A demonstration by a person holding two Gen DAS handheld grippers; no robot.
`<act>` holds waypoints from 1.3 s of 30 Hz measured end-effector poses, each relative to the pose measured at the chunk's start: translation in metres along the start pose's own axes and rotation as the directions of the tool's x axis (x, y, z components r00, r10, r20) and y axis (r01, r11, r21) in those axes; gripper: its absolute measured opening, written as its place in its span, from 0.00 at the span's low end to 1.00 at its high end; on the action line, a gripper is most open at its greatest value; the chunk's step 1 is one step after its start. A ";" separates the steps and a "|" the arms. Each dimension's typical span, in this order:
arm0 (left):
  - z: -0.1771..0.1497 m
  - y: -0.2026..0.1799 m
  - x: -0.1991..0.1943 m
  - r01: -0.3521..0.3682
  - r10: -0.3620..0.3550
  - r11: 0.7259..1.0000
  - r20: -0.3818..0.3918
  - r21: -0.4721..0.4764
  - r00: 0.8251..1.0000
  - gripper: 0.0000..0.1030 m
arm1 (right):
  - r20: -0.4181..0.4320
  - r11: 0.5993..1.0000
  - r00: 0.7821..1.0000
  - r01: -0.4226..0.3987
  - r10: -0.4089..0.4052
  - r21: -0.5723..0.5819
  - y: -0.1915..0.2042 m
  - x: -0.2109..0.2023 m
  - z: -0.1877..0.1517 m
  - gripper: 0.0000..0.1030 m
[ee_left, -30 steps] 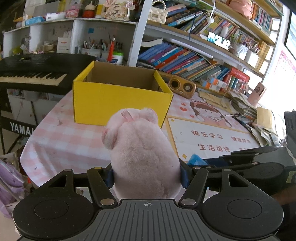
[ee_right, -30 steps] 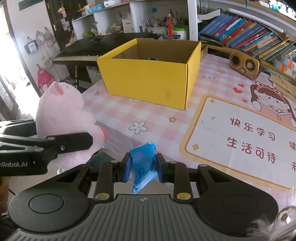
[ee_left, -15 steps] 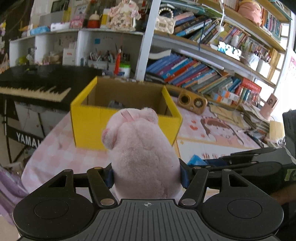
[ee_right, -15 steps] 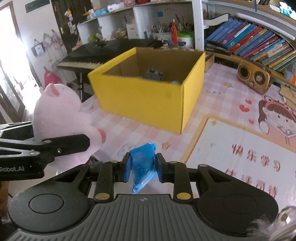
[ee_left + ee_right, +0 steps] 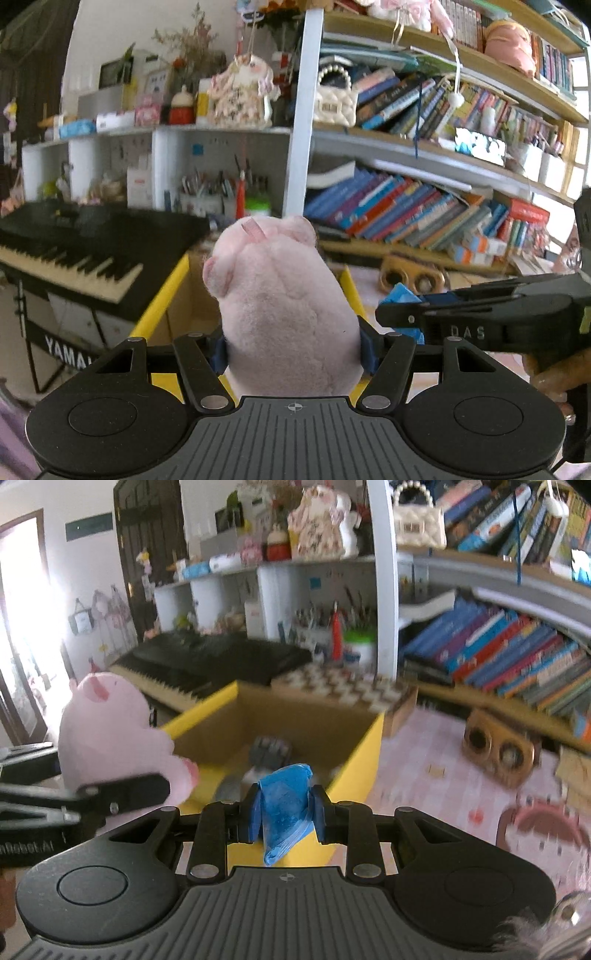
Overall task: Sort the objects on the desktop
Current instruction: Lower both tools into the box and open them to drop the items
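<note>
A pink plush (image 5: 284, 306) is pinched by the left gripper (image 5: 291, 347) and a blue packet (image 5: 284, 805) by the right gripper (image 5: 283, 814), above a yellow box (image 5: 364, 753).

A pink checked table (image 5: 424, 746) bears a yellow box (image 5: 364, 760) and a wooden speaker (image 5: 498, 747).

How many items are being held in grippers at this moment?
2. A pink plush toy is clamped in the left gripper near the yellow box; a blue packet is clamped in the right gripper at the box's near edge.
</note>
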State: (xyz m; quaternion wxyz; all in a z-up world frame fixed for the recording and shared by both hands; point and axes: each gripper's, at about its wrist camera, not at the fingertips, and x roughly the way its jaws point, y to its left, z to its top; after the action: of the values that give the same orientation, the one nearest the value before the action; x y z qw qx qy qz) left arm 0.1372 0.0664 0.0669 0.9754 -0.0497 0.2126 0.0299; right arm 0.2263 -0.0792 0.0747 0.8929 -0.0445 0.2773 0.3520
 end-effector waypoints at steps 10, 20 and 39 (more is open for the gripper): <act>0.008 -0.014 0.062 -0.024 0.025 0.999 -0.034 0.021 0.999 0.63 | 0.058 1.000 0.998 -0.001 0.000 0.016 -0.031 0.033 0.038 0.25; -0.025 -0.013 0.122 0.012 -0.009 1.000 -0.254 0.011 0.967 0.65 | -0.037 0.998 0.998 -0.053 0.052 -0.036 -0.034 0.087 0.040 0.25; -0.010 -0.001 0.120 -0.064 0.078 0.995 -0.187 0.083 0.979 0.93 | -0.207 0.983 0.975 -0.110 0.078 -0.150 -0.025 0.159 0.033 0.24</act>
State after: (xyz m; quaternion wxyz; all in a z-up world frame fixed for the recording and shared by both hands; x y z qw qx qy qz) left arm 0.2421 0.0688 0.0074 0.9501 -0.0075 0.3074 0.0518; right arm 0.3537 0.0072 0.0159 0.8362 -0.1383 0.3383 0.4088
